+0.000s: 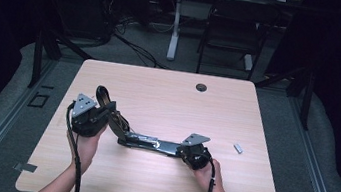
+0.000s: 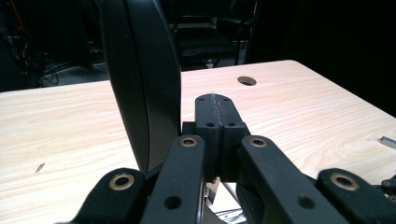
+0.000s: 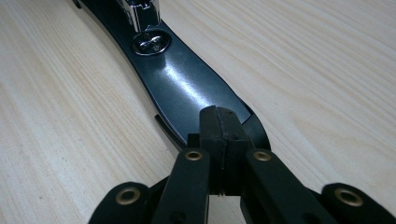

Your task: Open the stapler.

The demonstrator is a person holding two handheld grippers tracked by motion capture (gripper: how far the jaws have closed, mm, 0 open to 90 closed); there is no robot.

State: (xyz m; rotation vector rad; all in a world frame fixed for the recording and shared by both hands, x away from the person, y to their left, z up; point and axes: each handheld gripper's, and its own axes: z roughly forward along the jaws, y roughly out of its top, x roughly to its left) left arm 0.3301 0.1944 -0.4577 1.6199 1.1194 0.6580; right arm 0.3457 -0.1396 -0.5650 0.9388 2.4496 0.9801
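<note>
A black stapler lies swung wide open on the wooden table point(image 1: 168, 100). Its base point(image 1: 152, 143) rests flat, and its upper arm point(image 1: 107, 103) stands tilted up at the left. My left gripper point(image 1: 108, 112) is shut with nothing between its pads; the raised arm point(image 2: 144, 84) stands right beside the shut tips point(image 2: 214, 105), on their left. My right gripper point(image 1: 178, 150) is shut too, and its tips point(image 3: 219, 119) rest on the near end of the glossy base point(image 3: 182, 88). A shiny metal fitting point(image 3: 151, 44) sits farther along the base.
A small silver metal piece point(image 1: 238, 148) lies on the table right of the right gripper, also seen as a metal piece point(image 2: 387, 141) at the frame edge. A cable hole point(image 1: 201, 87) is near the far edge. A chair point(image 1: 234, 24) stands beyond the table.
</note>
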